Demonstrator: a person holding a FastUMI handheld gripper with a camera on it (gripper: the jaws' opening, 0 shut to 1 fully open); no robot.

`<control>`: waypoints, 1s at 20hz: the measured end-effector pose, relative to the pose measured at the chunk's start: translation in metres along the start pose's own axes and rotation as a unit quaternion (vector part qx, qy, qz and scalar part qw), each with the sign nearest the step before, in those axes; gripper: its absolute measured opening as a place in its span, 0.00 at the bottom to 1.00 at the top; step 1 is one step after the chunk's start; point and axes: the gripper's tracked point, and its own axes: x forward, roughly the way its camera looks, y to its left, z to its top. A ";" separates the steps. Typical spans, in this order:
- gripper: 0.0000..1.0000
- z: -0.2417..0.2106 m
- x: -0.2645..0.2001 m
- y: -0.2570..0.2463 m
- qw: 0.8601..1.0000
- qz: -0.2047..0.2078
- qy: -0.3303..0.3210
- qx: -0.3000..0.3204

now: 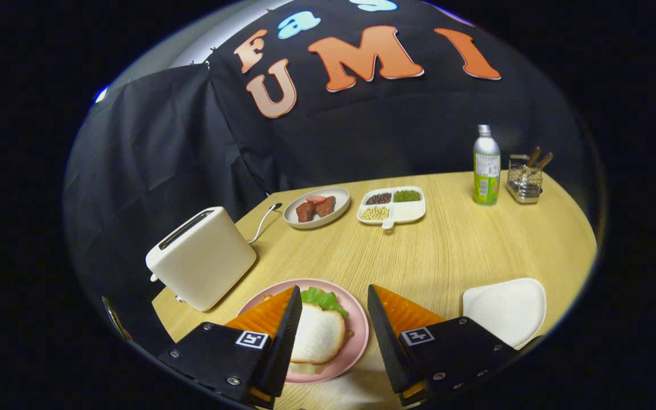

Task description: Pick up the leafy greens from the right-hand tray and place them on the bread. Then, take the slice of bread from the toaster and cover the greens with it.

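A pink plate (356, 333) lies on the wooden table just below my fingers. On it a bread slice (318, 336) covers leafy greens (323, 298), whose green edge sticks out at the far side; another pale slice edge peeks out underneath. My gripper (333, 296) hovers above the plate, open, with nothing between its fingers. The cream toaster (200, 256) stands to the left of the plate, its slot dark. A white tray (507, 310) lies to the right of the fingers, bare.
Beyond the plate sit a round dish with brown meat pieces (316, 208) and a divided white dish of beans (392, 206). Further right stand a green bottle (486, 168) and a wire holder with wooden utensils (525, 179). The toaster's cord (262, 222) trails behind it.
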 end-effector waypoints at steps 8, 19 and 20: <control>0.84 0.066 -0.029 0.014 0.989 -0.029 -0.123 -0.078; 0.92 0.124 -0.059 0.025 0.964 -0.061 -0.230 -0.115; 0.92 0.128 -0.061 0.026 0.962 -0.062 -0.238 -0.118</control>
